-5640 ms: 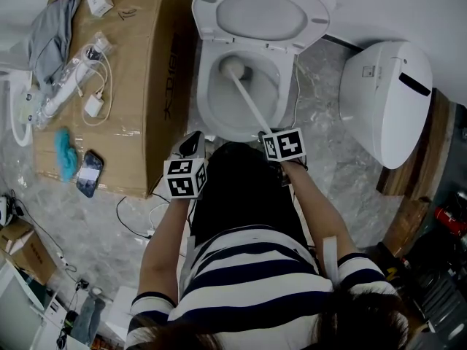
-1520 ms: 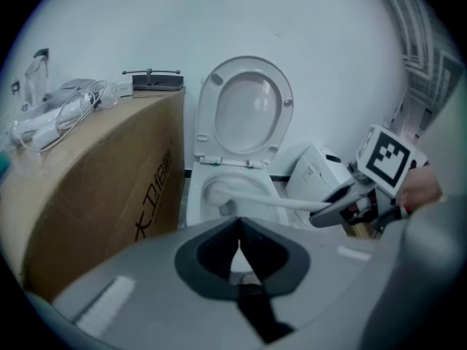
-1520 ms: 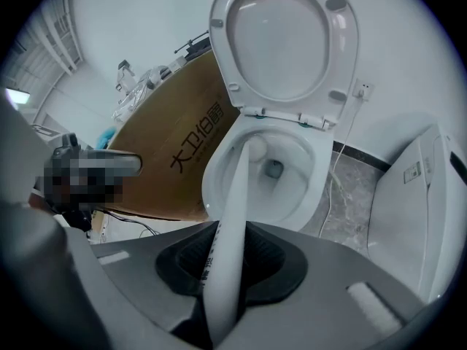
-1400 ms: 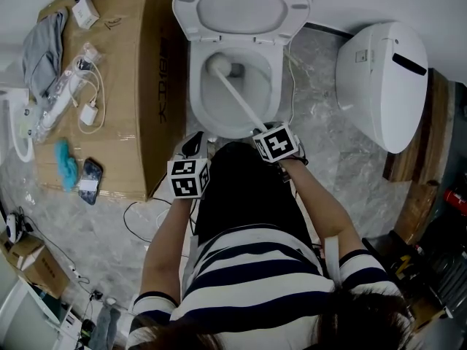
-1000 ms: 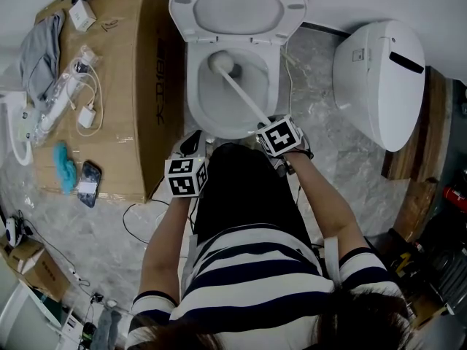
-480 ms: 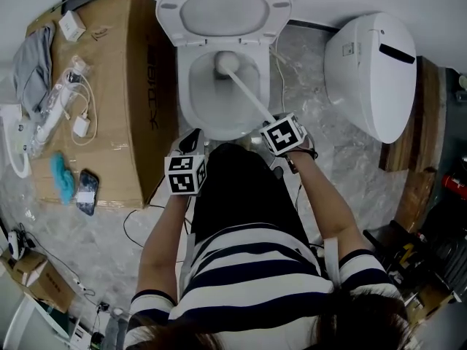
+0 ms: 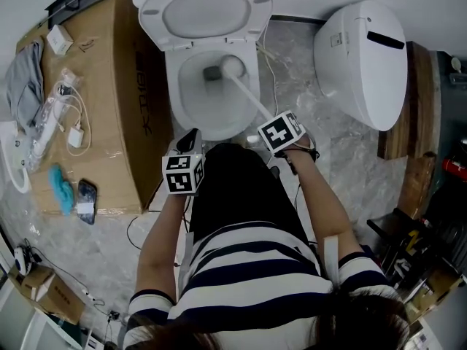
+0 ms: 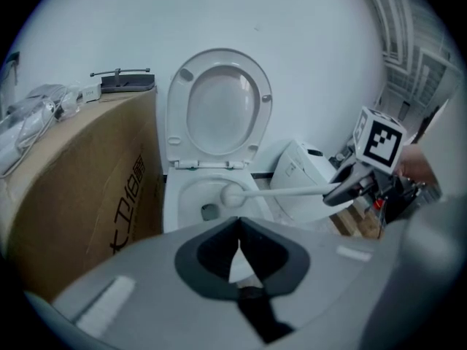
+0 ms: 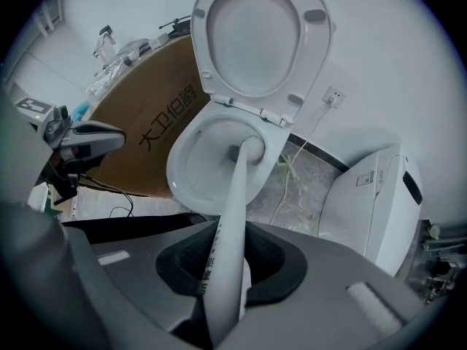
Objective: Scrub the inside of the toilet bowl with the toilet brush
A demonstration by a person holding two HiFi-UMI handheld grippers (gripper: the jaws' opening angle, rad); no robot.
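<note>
Nearest the camera, the right gripper (image 9: pixel 226 272) is seen pinched on the white handle of the toilet brush (image 9: pixel 232 217), the shaft being clamped between the two dark pads and running forward and down out of the jaws. The left gripper (image 8: pixel 239 257) is held just beside it, in front of the near rim of the toilet bowl (image 7: pixel 191 119); its jaws are pressed together at the tips, and nothing is gripped between them. Both are held out by bare forearms from a striped shirt (image 7: pixel 248 283). From the right gripper the handle is slanted across the front rim and into the bowl, where the rounded brush head (image 7: pixel 232 67) is set low against the inner wall on the right side, just beside the dark drain opening (image 7: pixel 211 72). Behind the bowl the seat and lid (image 7: pixel 204 6) are raised against the wall. To the left of the toilet a large cardboard box (image 7: pixel 135 122) is stood touching it, with cables (image 7: pixel 73 133) and a phone (image 7: pixel 86 195) laid on top. To the right, apart from the bowl, a second white toilet unit (image 7: pixel 357 49) is placed on the marbled floor (image 7: pixel 292 71).
</note>
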